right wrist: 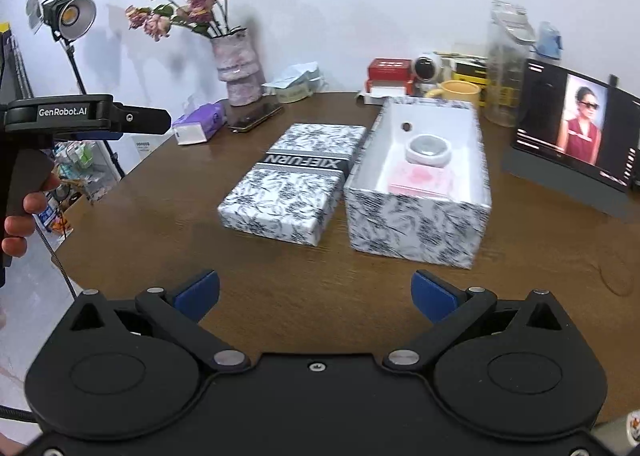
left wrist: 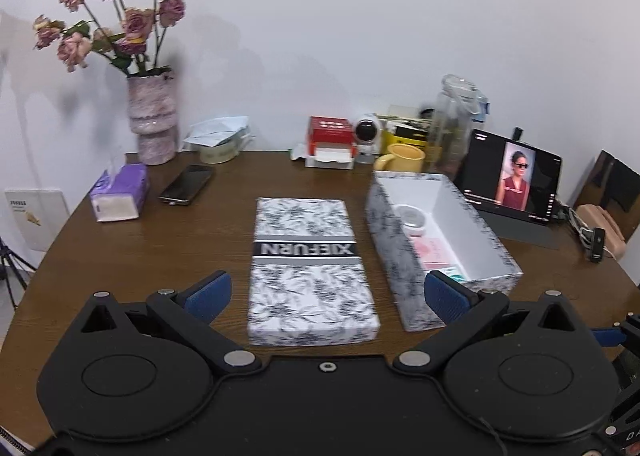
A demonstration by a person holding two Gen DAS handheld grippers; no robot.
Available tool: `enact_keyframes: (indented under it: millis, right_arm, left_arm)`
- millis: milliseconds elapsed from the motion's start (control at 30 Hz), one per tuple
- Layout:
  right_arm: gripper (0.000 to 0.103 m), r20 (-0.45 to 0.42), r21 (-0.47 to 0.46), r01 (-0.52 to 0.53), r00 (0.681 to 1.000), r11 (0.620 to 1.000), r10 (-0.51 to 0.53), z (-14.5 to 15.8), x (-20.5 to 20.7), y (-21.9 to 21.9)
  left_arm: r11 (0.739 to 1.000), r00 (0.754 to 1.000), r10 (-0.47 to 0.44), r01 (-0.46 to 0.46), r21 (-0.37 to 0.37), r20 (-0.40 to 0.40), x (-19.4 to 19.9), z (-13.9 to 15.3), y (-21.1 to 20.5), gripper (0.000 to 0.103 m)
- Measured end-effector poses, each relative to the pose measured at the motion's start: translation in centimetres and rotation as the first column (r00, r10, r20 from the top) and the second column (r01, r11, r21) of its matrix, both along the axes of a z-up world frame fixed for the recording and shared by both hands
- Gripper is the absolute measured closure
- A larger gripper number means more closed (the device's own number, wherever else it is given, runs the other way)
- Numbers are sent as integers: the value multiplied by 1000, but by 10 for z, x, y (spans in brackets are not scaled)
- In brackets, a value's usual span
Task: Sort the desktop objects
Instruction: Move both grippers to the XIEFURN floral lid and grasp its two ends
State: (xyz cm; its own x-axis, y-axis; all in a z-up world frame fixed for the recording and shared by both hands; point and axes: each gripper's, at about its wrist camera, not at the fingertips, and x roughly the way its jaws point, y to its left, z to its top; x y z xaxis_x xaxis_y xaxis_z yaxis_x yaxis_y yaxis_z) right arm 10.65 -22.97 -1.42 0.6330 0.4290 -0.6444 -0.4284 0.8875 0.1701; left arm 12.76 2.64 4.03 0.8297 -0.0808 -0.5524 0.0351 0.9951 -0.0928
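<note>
Round and dark brown, the wooden table (left wrist: pixel 160 256) sits against a plain white wall. At its middle I see the leaf-printed box lid (left wrist: pixel 310 268) lying flat, lettered band across it. Just to its right stands the matching open box (left wrist: pixel 400 256), white inside, holding a round white tin (right wrist: pixel 427 150) and a pink packet (right wrist: pixel 418 178). My left gripper (left wrist: pixel 326 296) and right gripper (right wrist: pixel 316 296) both hang over the near edge, fingers spread wide, holding nothing. Farther back: tissue pack (left wrist: pixel 119 192), phone (left wrist: pixel 187 184), vase of dried roses (left wrist: pixel 154 116), yellow mug (left wrist: pixel 402 159), lit tablet (left wrist: pixel 514 178).
</note>
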Motion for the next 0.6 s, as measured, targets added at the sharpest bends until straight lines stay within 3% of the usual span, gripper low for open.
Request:
enact_keyframes:
  millis: [300, 600]
  right_arm:
    - [0, -2, -8, -52, 999, 999, 52, -20, 51, 72]
    - [0, -33, -25, -15, 999, 1000, 14, -45, 111, 127]
  left_arm:
    - [1000, 999, 26, -26, 2, -47, 44, -14, 44, 0]
    - [997, 991, -71, 72, 9, -112, 105, -38, 60, 0]
